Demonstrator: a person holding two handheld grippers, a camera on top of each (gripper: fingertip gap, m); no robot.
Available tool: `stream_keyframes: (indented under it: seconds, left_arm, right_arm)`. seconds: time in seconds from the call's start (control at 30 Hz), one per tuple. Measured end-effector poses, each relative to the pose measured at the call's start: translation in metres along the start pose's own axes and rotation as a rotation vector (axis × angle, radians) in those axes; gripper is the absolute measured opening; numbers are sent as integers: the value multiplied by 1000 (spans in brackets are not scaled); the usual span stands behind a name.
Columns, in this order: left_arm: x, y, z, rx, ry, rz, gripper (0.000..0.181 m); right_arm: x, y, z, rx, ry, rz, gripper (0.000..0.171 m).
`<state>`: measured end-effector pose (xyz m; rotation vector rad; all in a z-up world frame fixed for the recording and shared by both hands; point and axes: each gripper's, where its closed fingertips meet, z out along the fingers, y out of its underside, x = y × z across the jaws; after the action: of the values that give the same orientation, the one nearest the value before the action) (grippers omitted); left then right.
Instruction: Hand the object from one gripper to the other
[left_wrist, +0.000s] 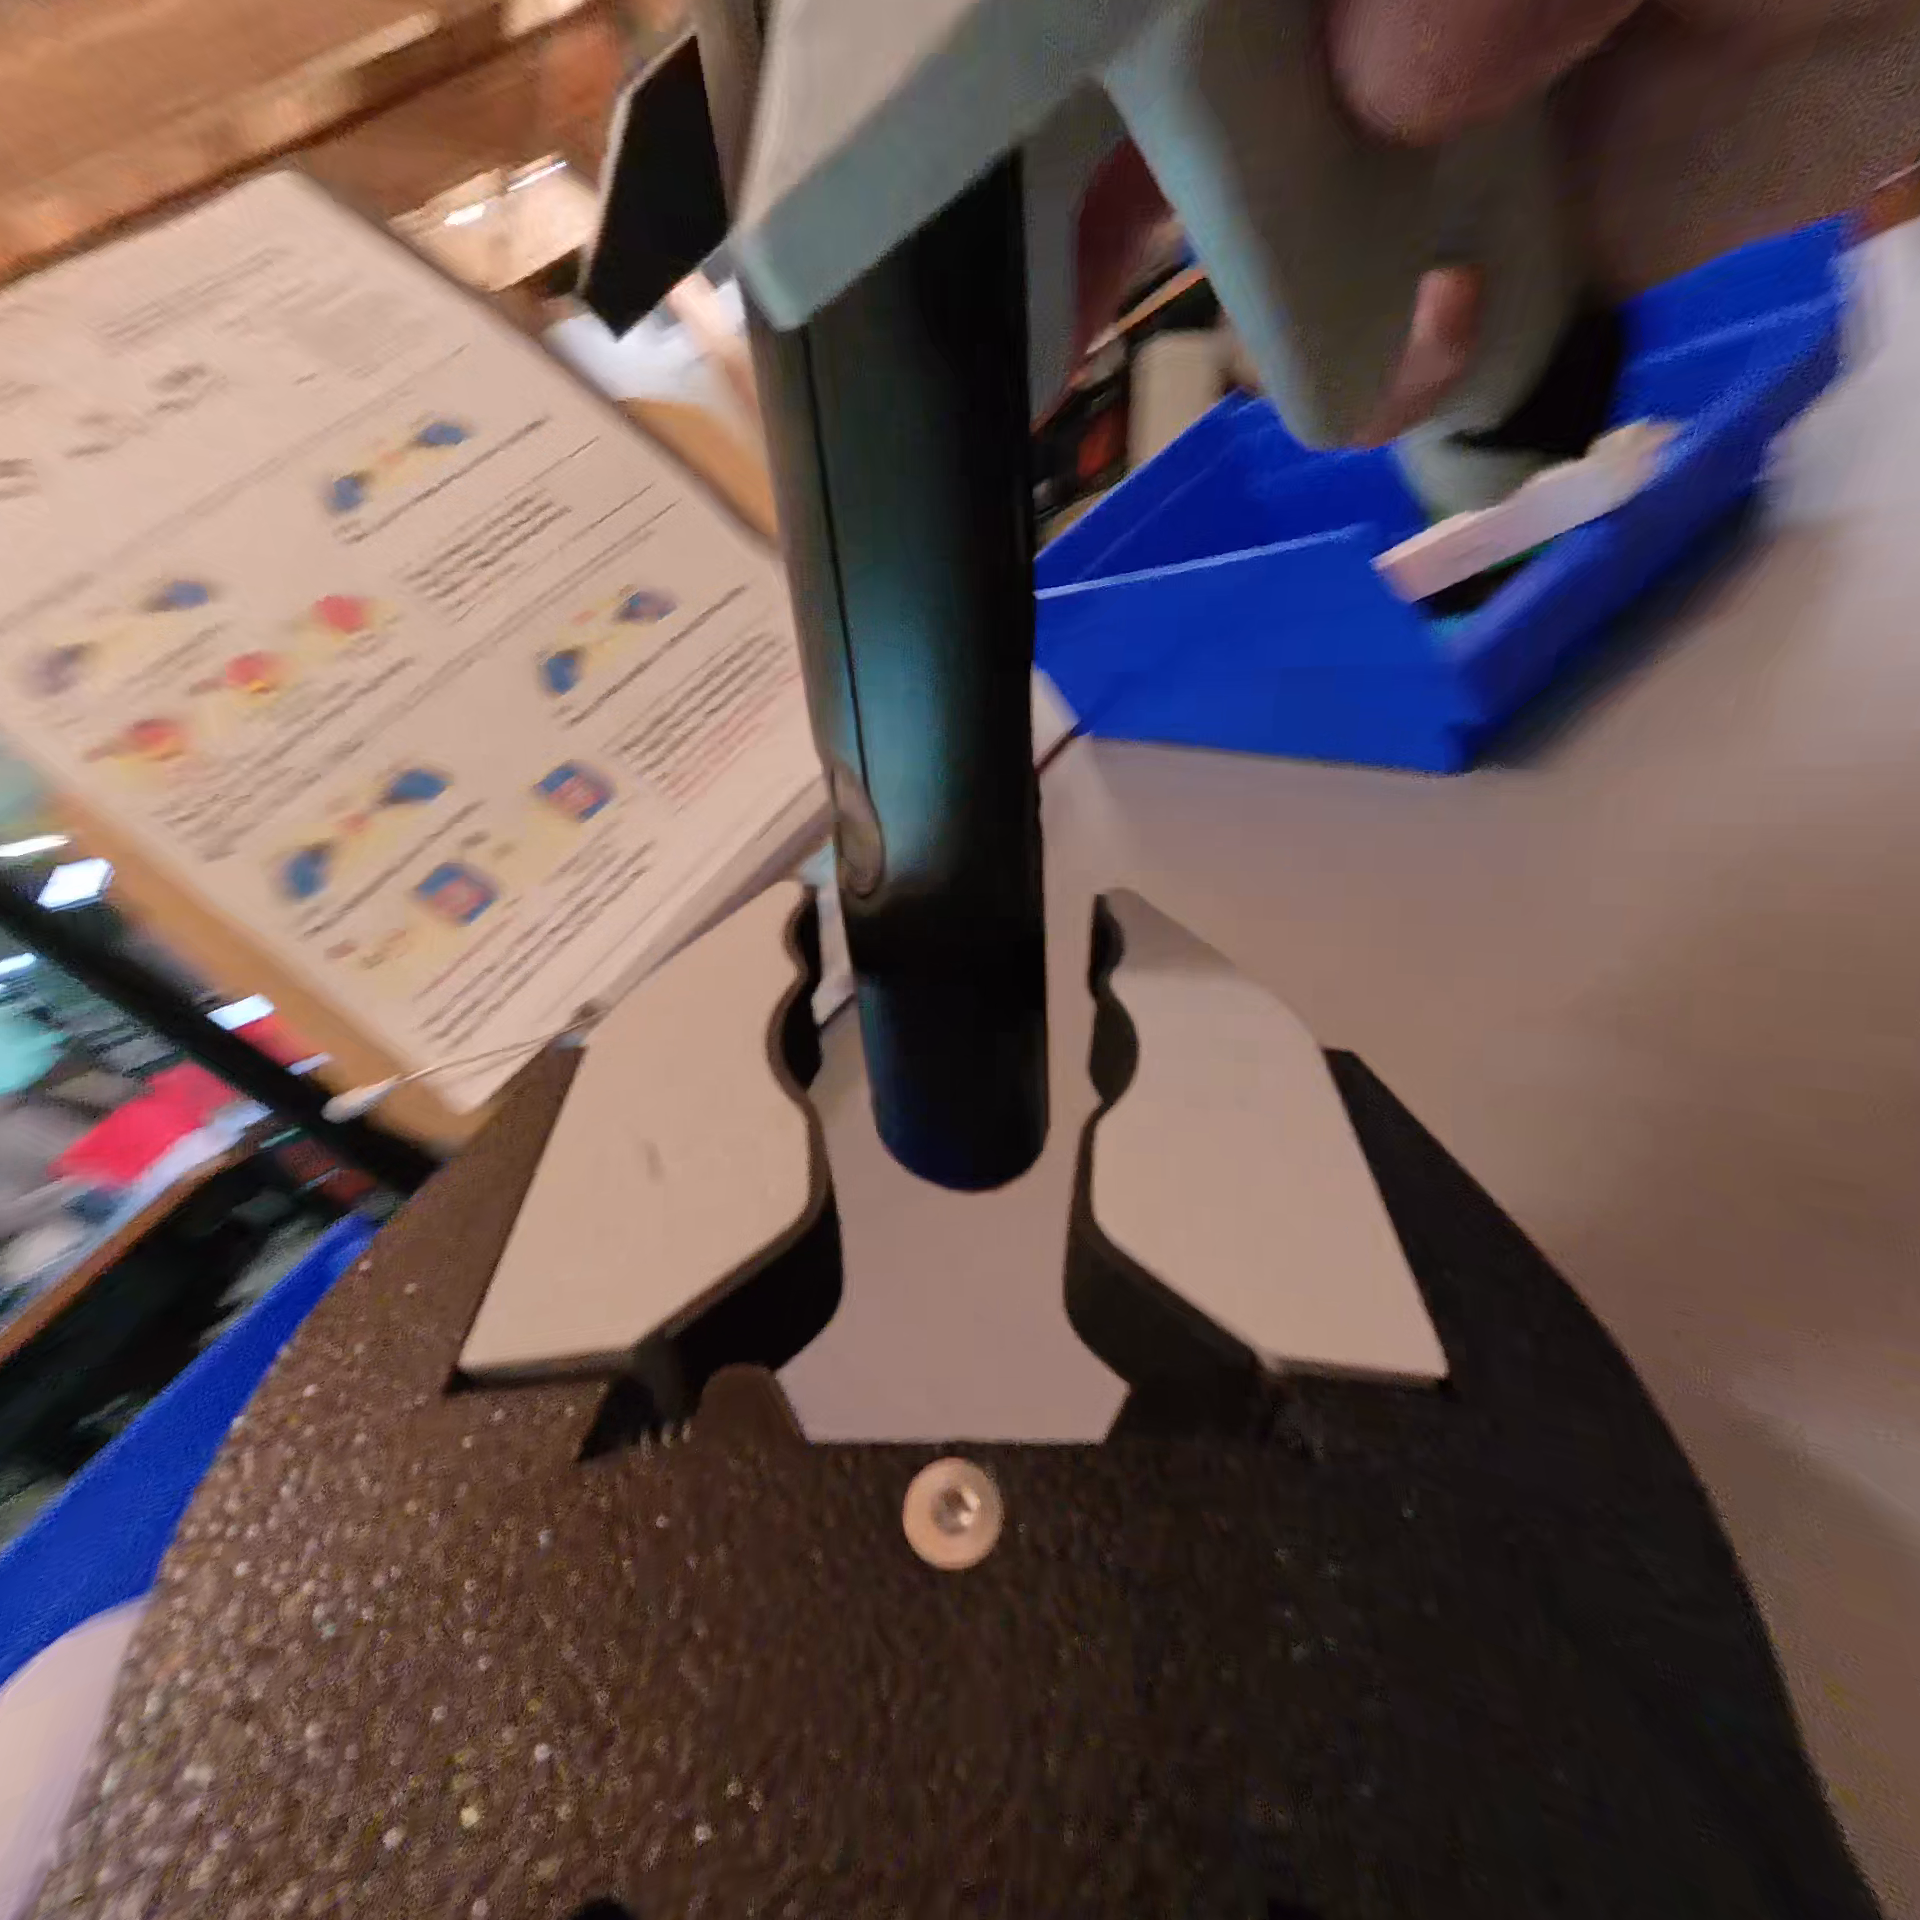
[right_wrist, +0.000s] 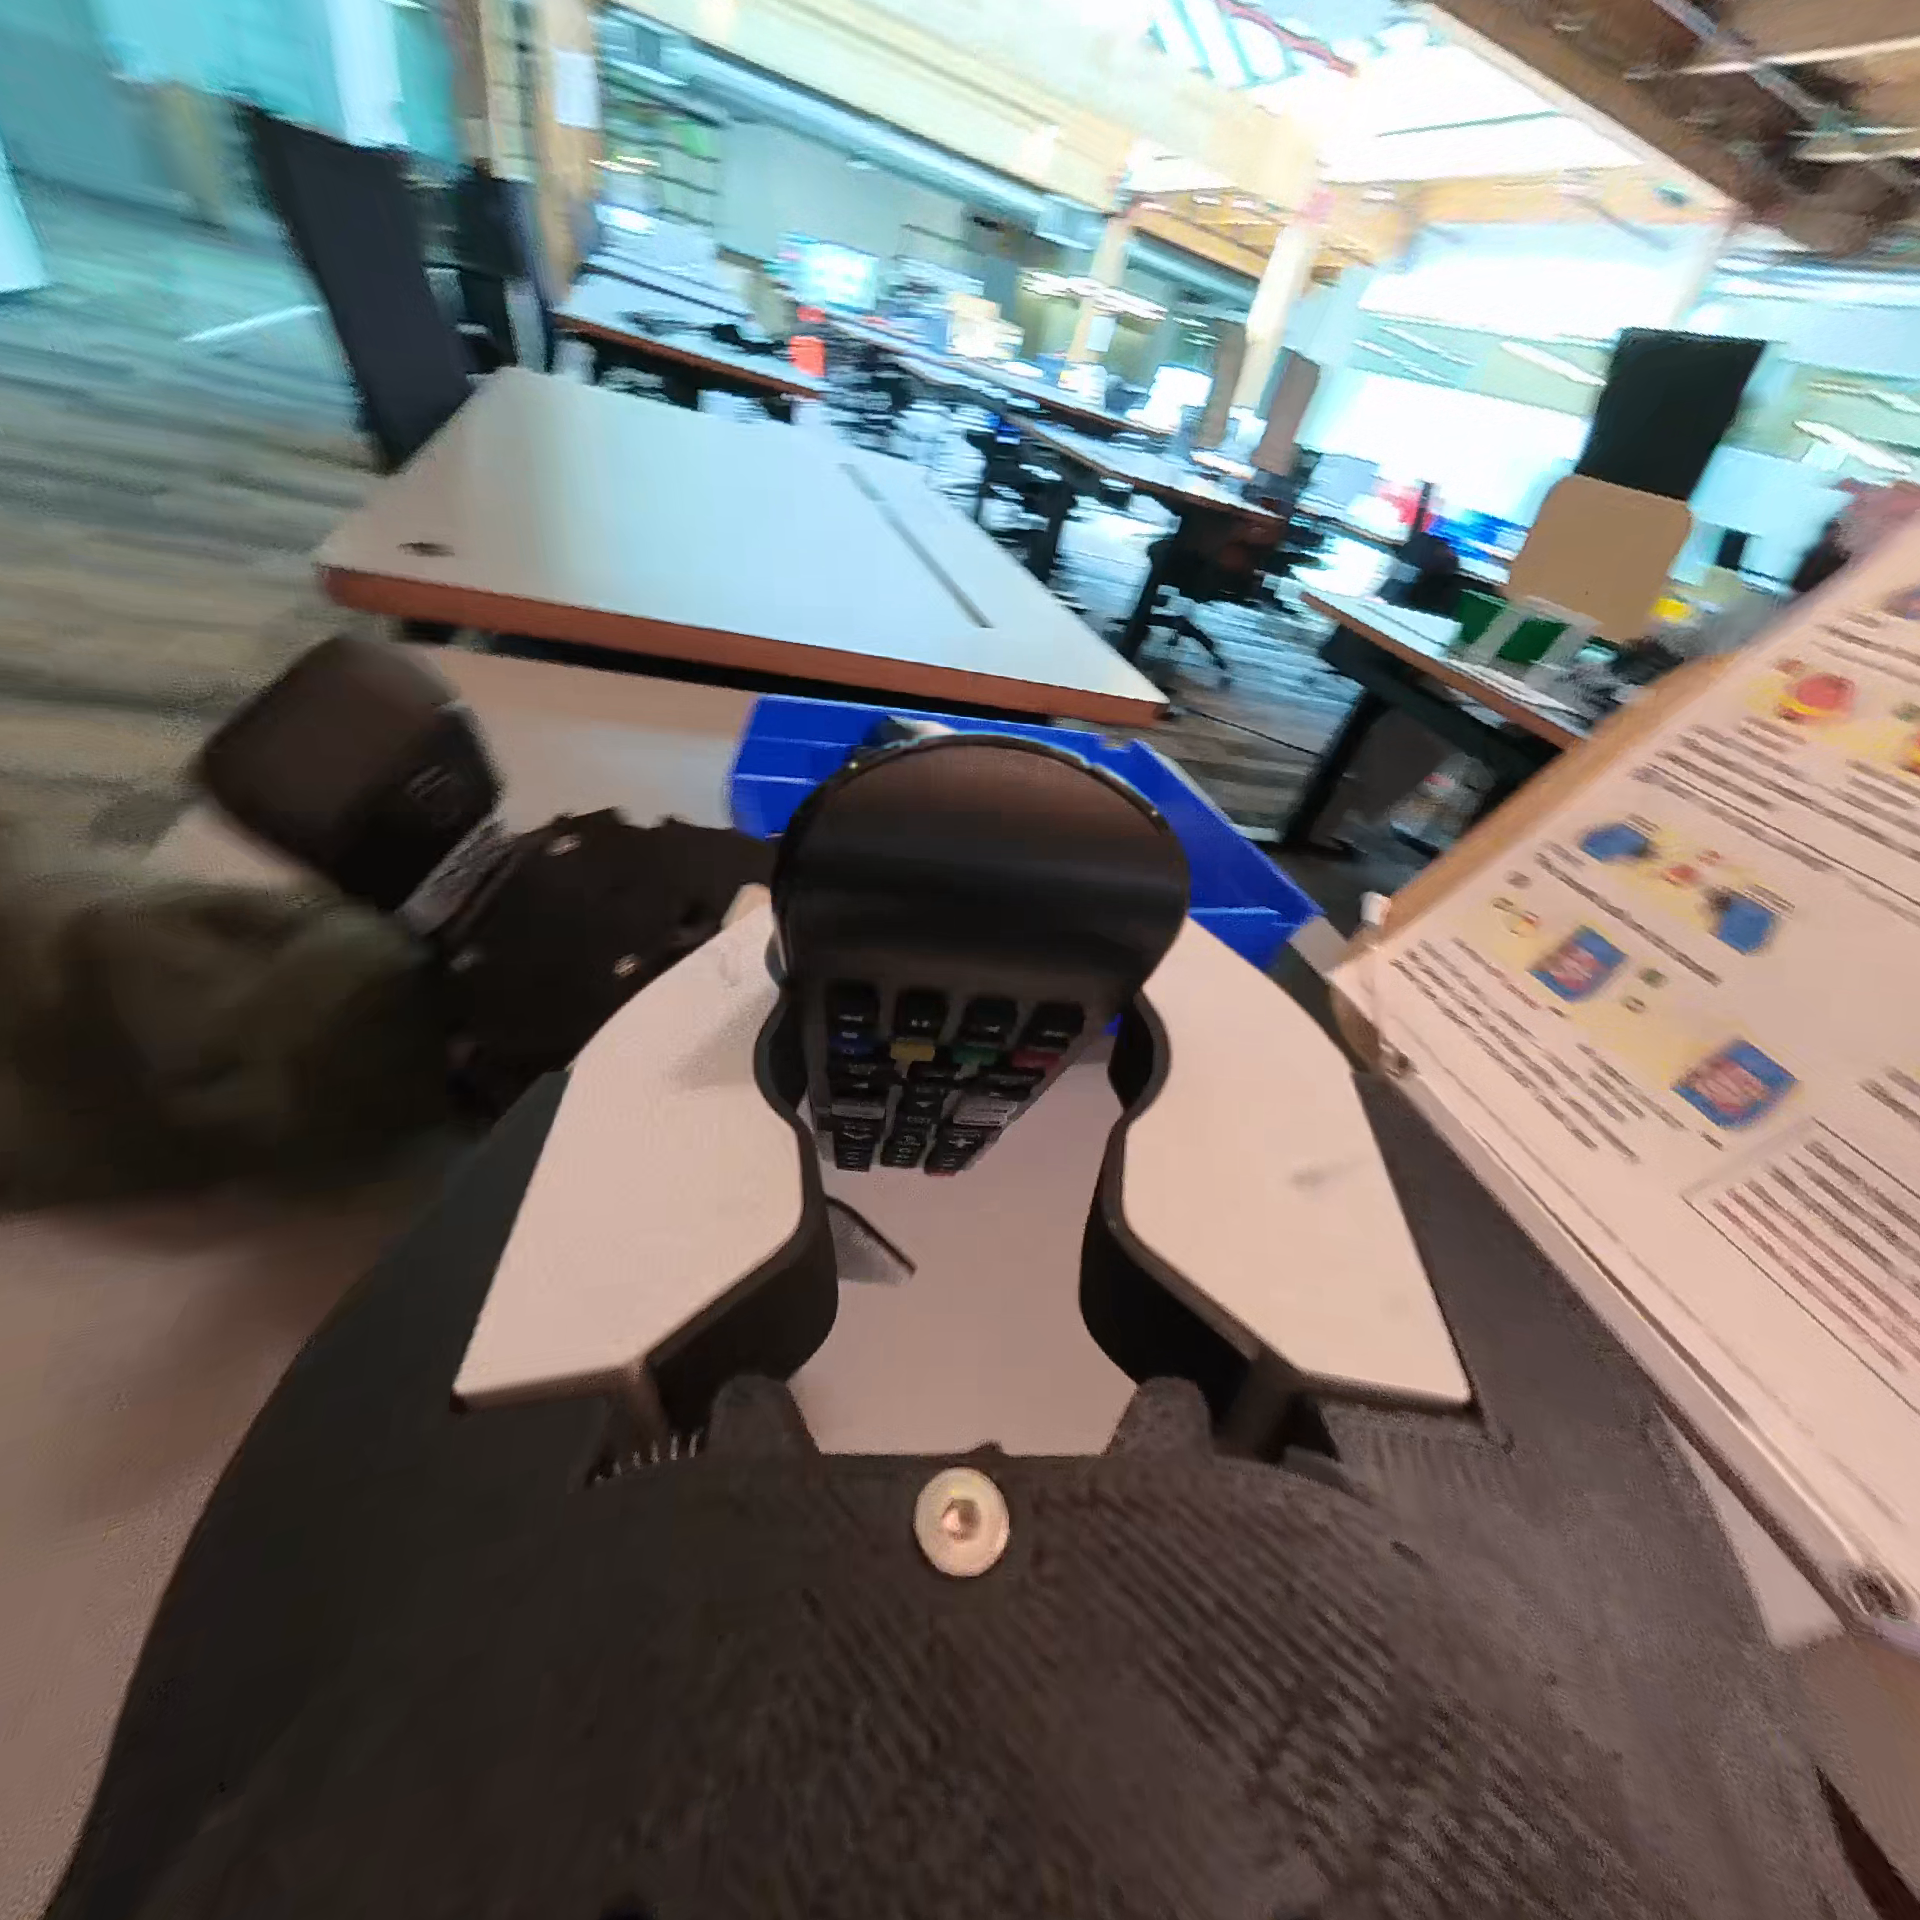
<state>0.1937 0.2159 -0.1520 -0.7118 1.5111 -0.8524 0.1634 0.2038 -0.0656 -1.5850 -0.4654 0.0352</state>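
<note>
Right gripper (right_wrist: 961, 1029) clamps remote (right_wrist: 966, 977); left gripper (left_wrist: 951, 1029) wide around it, seemingly untouched.

Grey table (left_wrist: 1455, 1039) w/ blue bin (left_wrist: 1299, 644), prob. instruction sheet (left_wrist: 364, 623).

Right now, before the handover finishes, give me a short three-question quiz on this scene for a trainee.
1. True or false: the left tongs are clamped on the long black plastic remote control.
2. Which tongs hold the remote? A: the left tongs. B: the right tongs. C: neither.
3. Fill in: the open plastic bin on the grey table is ____ in colour.

Key: 1, false: a gap shows on each side of the remote's end. 2, B. 3, blue.
</note>
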Motion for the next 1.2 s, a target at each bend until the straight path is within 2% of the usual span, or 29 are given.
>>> stream_keyframes:
  seconds: [0.03, 0.1, 0.17, 0.23, 0.33, 0.47, 0.6, 0.63, 0.73, 0.87, 0.9, 0.93, 1.0, 1.13, 1.2]
  left_arm:
    - [11, -4, 0, 30, 93, -39, 56]
    - [34, -9, -4, 50, 290, -127, 66]
    - [57, -10, -10, 45, 465, -169, 60]
    - [68, -8, -14, 43, 524, -140, 52]
    - [78, -2, -11, -2, 546, -109, 60]
    - [77, 1, -3, -45, 479, -80, 51]
    - [56, 9, 5, -96, 333, -98, 50]
    - [46, 12, 7, -109, 278, -114, 50]
    - [14, 20, 7, -155, 95, -125, 50]
    - [-26, 37, -2, -272, -160, -68, 50]
    - [-29, 40, -3, -299, -182, -43, 50]
    - [-31, 42, -3, -316, -207, -17, 50]
    - [-33, 43, -5, -334, -246, 15, 50]
    - [-34, 36, -5, -283, -265, 26, 51]
    - [-28, 28, -2, -223, -222, 20, 56]
  right_arm:
    - [-10, 0, -6, 10, -87, -27, 59]
    - [-28, 2, -18, 28, -232, -88, 59]
    - [-40, 7, -26, 21, -307, -176, 58]
    - [-47, 20, -30, -63, -350, -226, 58]
    - [-52, 27, -30, -99, -368, -266, 58]
    - [-55, 25, -25, -76, -382, -254, 57]
    - [-36, 29, -19, -91, -264, -184, 52]
    - [-25, 28, -15, -92, -200, -138, 53]
    - [-2, 30, -6, -125, -49, -13, 76]
    - [3, 27, 10, -131, 48, 133, 75]
    - [2, 25, 15, -115, 66, 152, 72]
    - [5, 24, 19, -108, 115, 160, 61]
    - [11, 25, 21, -111, 187, 109, 28]
    - [7, 19, 18, -104, 128, 99, 27]
    - [4, 16, 12, -90, 57, 70, 26]
